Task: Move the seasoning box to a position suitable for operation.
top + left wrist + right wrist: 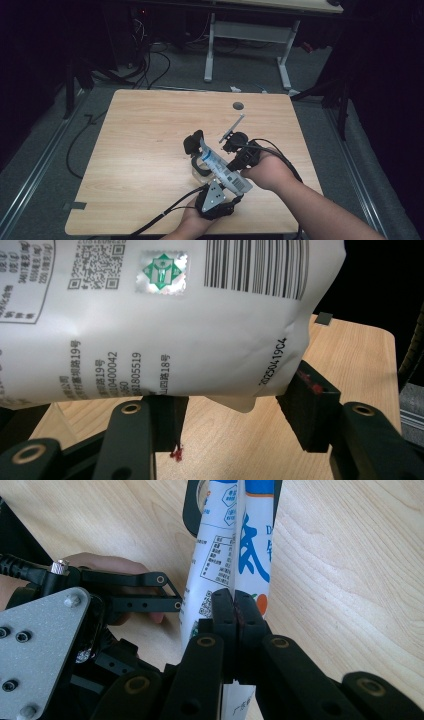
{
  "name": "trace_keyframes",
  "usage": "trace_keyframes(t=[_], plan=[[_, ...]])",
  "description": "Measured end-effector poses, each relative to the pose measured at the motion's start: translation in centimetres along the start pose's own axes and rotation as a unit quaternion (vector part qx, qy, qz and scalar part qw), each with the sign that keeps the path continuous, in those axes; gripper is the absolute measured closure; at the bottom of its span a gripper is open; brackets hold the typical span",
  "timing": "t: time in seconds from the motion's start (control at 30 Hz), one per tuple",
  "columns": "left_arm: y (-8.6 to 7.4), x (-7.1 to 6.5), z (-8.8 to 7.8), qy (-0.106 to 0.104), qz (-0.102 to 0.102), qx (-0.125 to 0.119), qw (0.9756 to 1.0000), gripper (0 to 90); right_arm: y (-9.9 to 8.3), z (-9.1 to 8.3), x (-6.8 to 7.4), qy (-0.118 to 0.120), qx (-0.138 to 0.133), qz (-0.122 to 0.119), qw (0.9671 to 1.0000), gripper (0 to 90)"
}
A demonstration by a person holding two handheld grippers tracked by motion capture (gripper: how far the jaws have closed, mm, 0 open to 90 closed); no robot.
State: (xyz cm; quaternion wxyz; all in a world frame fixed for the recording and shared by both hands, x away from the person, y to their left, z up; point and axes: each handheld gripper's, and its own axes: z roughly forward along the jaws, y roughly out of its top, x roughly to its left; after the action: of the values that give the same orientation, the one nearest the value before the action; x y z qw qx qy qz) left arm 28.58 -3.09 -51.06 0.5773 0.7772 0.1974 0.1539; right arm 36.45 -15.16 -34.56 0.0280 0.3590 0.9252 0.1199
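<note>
smooth white plastic pouch [165, 325] with printed label and shiny foil sticker [161, 271], matt black plastic claw [234, 611], brushed grey metal plate [35, 645], pale wood-grain surface [145, 135], satin finish

Leaving lots of bare wood on the left half of the table [145, 150] and along its far edge, with just a small round hole [238, 105] there. Getting crowded at the near right: blocking the way with the white bag [225, 172], the black ring [194, 142] at its far end, the left gripper [235, 410] at its near end and the right gripper [234, 605] pinching its edge. Keeping a thin strip of wood free beside the right hand [265, 172].
</note>
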Motion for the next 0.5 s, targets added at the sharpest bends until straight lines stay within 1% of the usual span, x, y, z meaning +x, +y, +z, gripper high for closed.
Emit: trace_keyframes(t=[0.23, 0.43, 0.5], plan=[[0.08, -0.07, -0.04, 0.002, -0.001, -0.007, 1.0, 49.1, 0.1, -0.06, 0.01, 0.0, -0.001, -0.002, 1.0, 90.0], [0.16, -0.01, -0.02, 0.005, -0.002, -0.007, 1.0, 49.3, 0.25, -0.09, -0.04, -0.005, -0.001, -0.003, 1.0, 90.0], [0.19, 0.05, -0.06, 0.007, -0.001, -0.007, 0.9999, 49.5, 0.34, -0.08, -0.11, -0.002, -0.001, -0.004, 1.0, 90.0]])
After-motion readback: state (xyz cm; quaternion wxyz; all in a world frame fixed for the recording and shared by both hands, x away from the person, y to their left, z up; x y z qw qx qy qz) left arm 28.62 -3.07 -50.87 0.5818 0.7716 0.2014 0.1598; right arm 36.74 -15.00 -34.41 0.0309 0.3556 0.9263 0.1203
